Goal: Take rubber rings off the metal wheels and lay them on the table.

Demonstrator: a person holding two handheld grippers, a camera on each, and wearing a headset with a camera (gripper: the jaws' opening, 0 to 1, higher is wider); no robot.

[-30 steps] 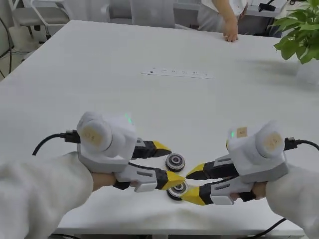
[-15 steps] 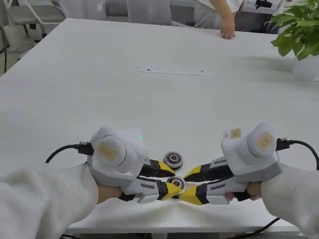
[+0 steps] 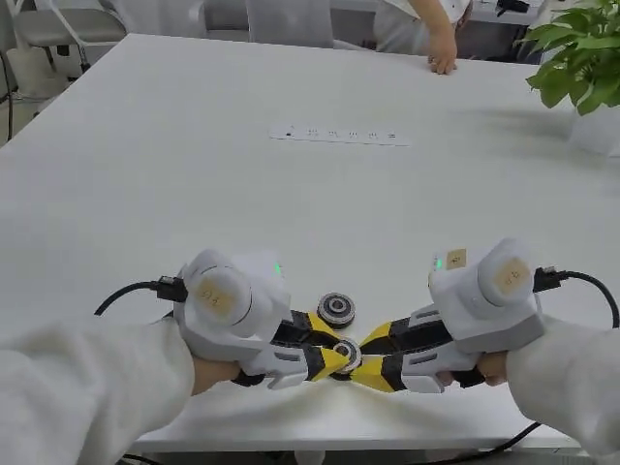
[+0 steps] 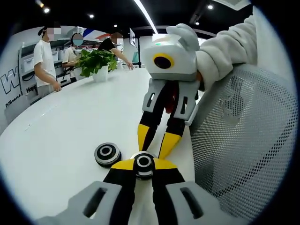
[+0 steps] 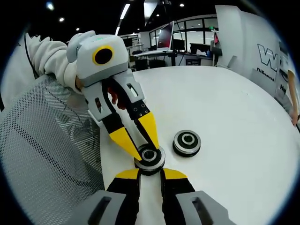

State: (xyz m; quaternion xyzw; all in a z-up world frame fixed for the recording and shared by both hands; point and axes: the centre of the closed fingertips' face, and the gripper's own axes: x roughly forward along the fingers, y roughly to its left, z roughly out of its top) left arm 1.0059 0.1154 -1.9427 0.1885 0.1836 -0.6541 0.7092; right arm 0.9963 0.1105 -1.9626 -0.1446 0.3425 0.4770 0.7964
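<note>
Over the last second you have brought both claws together. The left claw (image 3: 334,345), whose jaws stood wide a second ago, is now clenched on the near wheel (image 3: 346,355), and the right claw (image 3: 366,356) has narrowed and clamped the same wheel from the opposite side. That wheel sits close to the desk's (image 3: 291,194) near edge; the far wheel (image 3: 337,309) lies untouched just beyond it, toward the middle. I judge this sets you up to hold the metal with one claw and peel with the other, though no ring is off yet. In the head view the near wheel is mostly hidden among yellow tips. The right gripper view gives its face plainly, with the black rubber ring (image 5: 162,159) seated on it, and the left gripper view shows the right claw's tips meeting its far rim. Which claw has rubber and which has metal, I cannot tell
</note>
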